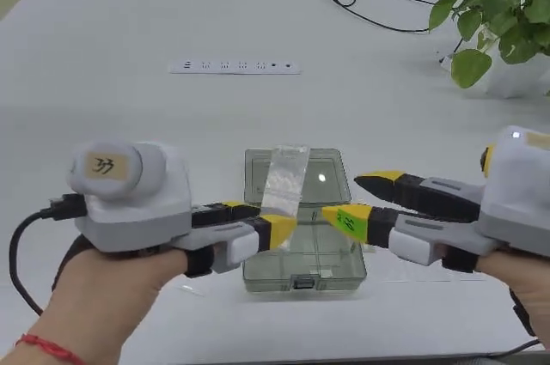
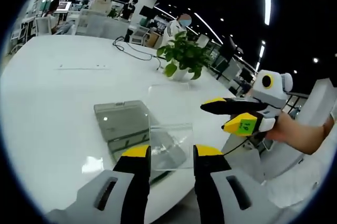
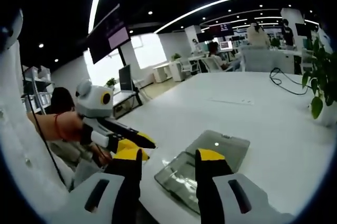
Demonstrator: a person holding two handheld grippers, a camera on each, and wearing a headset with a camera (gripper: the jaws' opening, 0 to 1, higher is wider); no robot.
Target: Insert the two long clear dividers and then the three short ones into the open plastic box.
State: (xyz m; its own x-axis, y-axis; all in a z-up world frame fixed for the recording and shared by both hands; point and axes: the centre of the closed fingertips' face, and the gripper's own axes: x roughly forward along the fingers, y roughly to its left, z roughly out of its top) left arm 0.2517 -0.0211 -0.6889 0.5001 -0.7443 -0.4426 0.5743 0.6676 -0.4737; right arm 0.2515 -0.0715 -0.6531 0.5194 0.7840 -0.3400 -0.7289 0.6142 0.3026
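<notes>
Left gripper view shows left tongs (image 2: 171,153) gripping clear divider (image 2: 169,135); right tongs (image 3: 168,158) parted, empty.

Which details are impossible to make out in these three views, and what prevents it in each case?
- Head view: the clear divider, left gripper and right gripper partly cover the floor of the open plastic box, so dividers already inside cannot be counted.
- Head view: the left gripper covers the divider's lower end, so long or short is unclear.
- Head view: the sockets of the power strip are too small to count.
</notes>
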